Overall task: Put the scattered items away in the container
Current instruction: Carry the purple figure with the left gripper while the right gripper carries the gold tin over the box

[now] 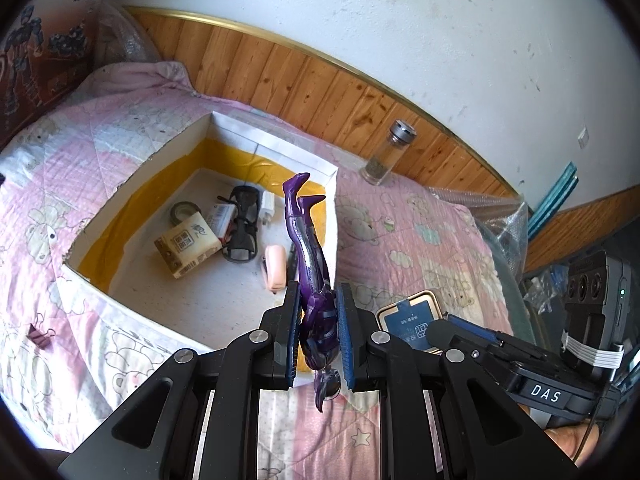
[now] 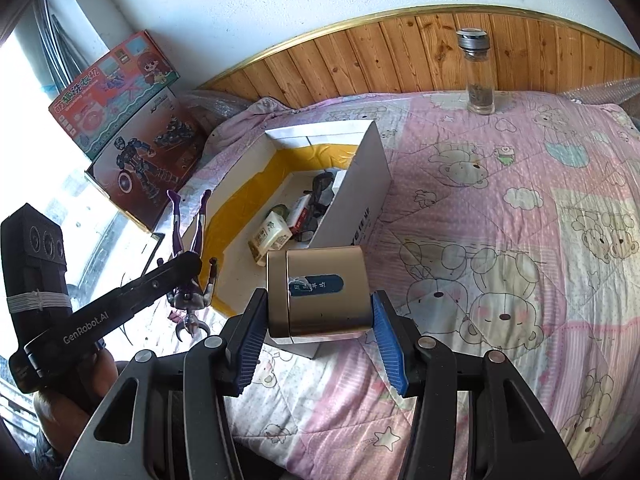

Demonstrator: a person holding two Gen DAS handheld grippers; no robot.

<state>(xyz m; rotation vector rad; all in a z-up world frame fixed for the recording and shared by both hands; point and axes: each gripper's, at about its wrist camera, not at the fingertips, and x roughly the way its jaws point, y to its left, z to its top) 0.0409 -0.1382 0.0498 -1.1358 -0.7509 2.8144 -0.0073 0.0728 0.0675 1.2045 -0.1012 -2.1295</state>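
My left gripper [image 1: 318,312] is shut on a purple action figure [image 1: 310,248], held head-down over the near right edge of the white cardboard box [image 1: 140,172]. The box holds a tape roll [image 1: 185,212], a tissue pack [image 1: 188,246], black sunglasses [image 1: 242,220] and a pink stapler [image 1: 275,266]. My right gripper [image 2: 320,320] is shut on a gold tin [image 2: 320,292], held beside the box's near corner [image 2: 356,200]. The figure also shows in the right wrist view [image 2: 188,280], in the left gripper [image 2: 160,280]. The tin shows in the left wrist view [image 1: 412,320].
A purple binder clip [image 1: 40,334] lies on the pink quilt left of the box. A glass bottle with a metal cap [image 2: 478,76] stands by the wooden wall panel. Toy boxes [image 2: 136,140] stand at the bed's far left. Bubble wrap [image 1: 492,208] lies at the right edge.
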